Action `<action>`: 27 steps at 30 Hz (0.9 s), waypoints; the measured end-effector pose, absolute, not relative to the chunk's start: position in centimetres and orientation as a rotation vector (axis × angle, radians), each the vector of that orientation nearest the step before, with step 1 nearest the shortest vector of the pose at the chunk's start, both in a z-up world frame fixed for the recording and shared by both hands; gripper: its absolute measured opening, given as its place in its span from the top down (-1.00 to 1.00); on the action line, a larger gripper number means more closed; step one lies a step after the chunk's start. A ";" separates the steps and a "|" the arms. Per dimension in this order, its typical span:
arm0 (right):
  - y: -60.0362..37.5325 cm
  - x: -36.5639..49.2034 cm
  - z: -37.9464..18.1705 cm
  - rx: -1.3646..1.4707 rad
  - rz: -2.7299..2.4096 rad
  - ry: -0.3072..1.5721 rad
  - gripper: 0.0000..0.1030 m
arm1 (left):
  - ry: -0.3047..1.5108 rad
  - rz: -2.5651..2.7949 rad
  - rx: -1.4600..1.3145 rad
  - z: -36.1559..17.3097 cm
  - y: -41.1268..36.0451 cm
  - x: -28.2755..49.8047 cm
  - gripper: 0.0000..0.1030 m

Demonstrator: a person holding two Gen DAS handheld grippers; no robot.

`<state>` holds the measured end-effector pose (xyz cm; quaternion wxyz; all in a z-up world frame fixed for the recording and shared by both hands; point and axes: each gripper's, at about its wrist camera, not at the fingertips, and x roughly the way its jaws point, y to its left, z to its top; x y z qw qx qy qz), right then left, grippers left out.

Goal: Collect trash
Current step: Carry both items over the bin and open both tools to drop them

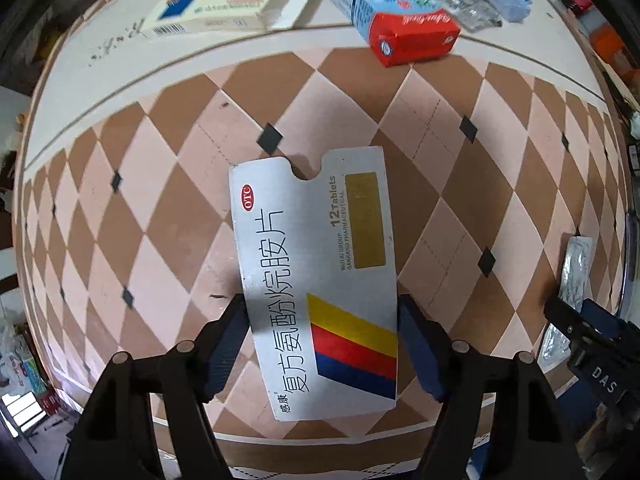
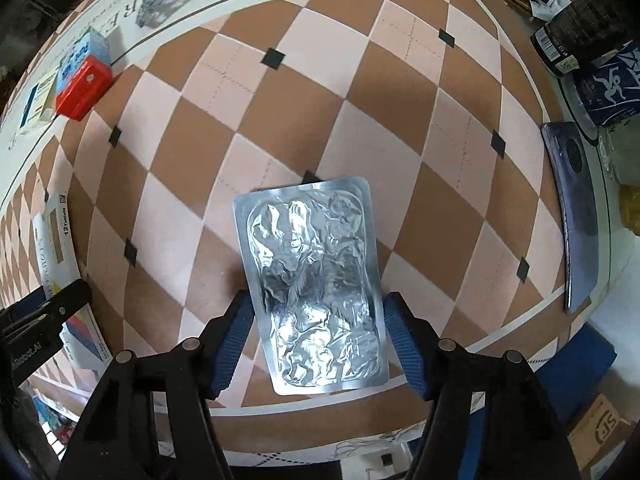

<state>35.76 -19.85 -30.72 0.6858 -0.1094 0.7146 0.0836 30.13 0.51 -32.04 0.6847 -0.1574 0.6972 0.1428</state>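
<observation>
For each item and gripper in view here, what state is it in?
left gripper: shut on silver tablet sleeve
silver tablet sleeve: held flat, printed face up
right gripper: shut on foil blister sheet
foil blister sheet: held, foil crumpled
cream medicine box: lying flat, end flap open
red-and-blue carton: lying on its side
clear blister tray: lying on the table, crumpled

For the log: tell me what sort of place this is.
Likely a lived-in home, at a table. A checked tablecloth covers it, strewn with medicine packaging: a silver tablet box, a foil blister sheet, and a red and blue carton. Household clutter lines the edges.
</observation>
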 end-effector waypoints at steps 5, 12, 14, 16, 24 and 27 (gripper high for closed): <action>-18.9 32.7 -28.3 -0.218 0.213 1.543 -0.33 | 1.460 0.342 -0.287 -28.1 0.5 27.1 -0.38; -15.7 25.0 -21.2 -0.206 0.284 1.347 -0.33 | 1.267 0.382 -0.250 -20.8 2.6 18.6 -0.38; -14.9 22.6 -19.4 -0.187 0.308 1.307 -0.33 | 1.213 0.389 -0.260 -19.0 3.8 14.9 -0.38; -13.6 18.6 -18.1 -0.174 0.334 1.268 -0.33 | 1.170 0.391 -0.263 -17.7 5.6 11.2 -0.38; -8.4 3.1 -17.9 -0.235 0.421 1.229 -0.33 | 1.153 0.382 -0.302 -17.7 8.6 -2.1 -0.38; -7.5 -1.0 -20.3 -0.262 0.446 1.285 -0.33 | 1.206 0.379 -0.361 -20.1 9.2 -6.2 -0.38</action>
